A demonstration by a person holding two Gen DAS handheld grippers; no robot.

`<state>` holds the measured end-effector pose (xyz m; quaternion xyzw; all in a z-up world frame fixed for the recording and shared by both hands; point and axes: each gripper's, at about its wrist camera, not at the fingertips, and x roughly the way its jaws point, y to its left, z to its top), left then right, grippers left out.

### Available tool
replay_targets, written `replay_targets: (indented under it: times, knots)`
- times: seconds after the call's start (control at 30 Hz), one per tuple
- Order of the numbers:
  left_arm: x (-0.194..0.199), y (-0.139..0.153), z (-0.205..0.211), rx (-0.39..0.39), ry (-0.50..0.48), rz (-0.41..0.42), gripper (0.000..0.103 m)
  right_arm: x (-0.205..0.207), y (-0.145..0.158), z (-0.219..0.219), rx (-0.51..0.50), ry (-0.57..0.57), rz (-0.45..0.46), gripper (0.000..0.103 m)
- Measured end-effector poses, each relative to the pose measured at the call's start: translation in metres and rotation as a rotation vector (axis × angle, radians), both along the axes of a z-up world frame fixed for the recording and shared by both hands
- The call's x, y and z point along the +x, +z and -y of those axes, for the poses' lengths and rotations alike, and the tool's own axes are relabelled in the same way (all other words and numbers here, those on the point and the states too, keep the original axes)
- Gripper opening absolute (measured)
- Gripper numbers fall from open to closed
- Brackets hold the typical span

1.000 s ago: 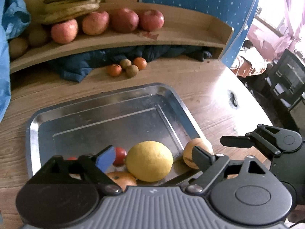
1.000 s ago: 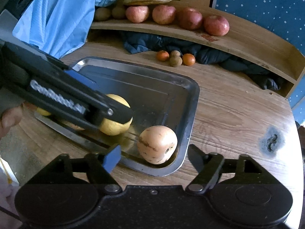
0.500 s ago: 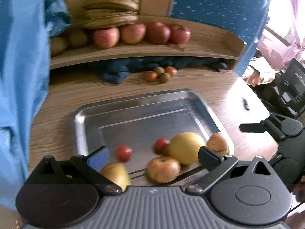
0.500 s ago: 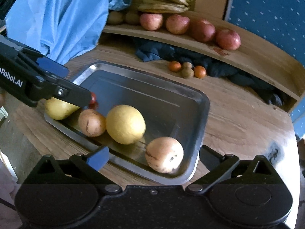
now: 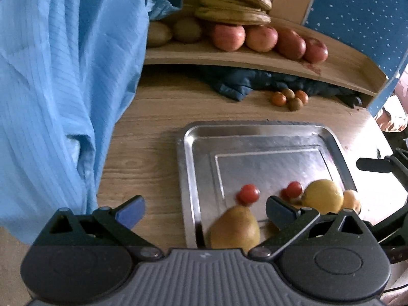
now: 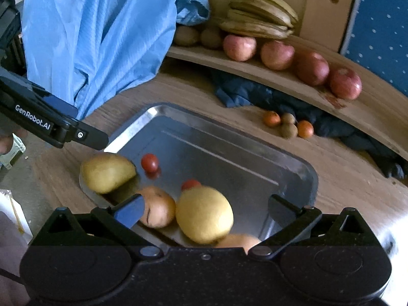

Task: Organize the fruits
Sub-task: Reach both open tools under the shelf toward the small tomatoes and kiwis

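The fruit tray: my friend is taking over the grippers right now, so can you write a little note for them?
Left gripper: jaws just opened wide, holding nothing.
Right gripper: jaws just opened wide, also holding nothing.
In the metal tray: pear, lemon, two cherry tomatoes, an apple, and another pale round fruit.
On the shelf: bananas, four red apples, kiwis.
Left: small oranges and kiwis sit loose on the table.
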<state>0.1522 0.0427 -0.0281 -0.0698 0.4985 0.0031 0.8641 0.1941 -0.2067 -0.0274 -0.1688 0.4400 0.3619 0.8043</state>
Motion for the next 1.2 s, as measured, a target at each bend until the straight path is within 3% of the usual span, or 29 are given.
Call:
replay_targets:
  times: [0.27, 0.8, 1.0, 1.2]
  knots:
    - [0.029, -0.002, -0.009, -0.011, 0.004, 0.004, 0.103, 0.022, 0.002, -0.021, 0.002, -0.003, 0.007, 0.102]
    - [0.120, -0.014, 0.015, -0.049, -0.098, 0.021, 0.103, 0.082, -0.008, -0.022, -0.092, -0.132, 0.042, 0.102]
    - [0.145, -0.013, 0.037, 0.013, -0.164, 0.039, 0.103, 0.103, -0.014, -0.022, -0.136, -0.176, 0.047, 0.102]
    - [0.171, -0.013, 0.049, 0.001, -0.203, 0.039, 0.103, 0.123, -0.020, -0.020, -0.146, -0.240, 0.052, 0.102]
